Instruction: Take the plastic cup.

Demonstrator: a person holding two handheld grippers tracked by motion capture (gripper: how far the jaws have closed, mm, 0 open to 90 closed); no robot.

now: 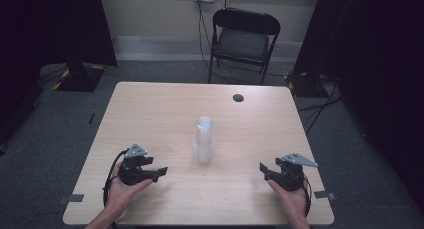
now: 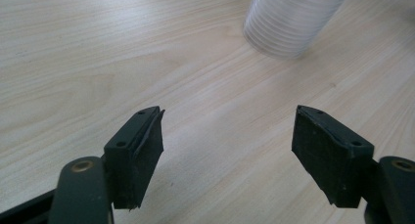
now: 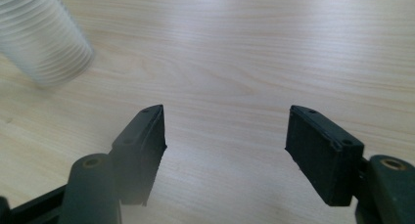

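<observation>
Resting low at the worktop's [image 1: 150, 104] left, the left gripper [image 1: 159, 173] has jaws apart, empty. At centre stands an upright stack of translucent ribbed cups [image 1: 204, 140], well apart from both. Right gripper [image 1: 264, 170]: jaws apart, empty.

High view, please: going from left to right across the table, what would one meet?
Left gripper, jaws open → stack of clear plastic cups → right gripper, jaws open, all on the wooden table.

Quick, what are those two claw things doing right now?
Left gripper: open, holding nothing.
Right gripper: open, holding nothing.
</observation>
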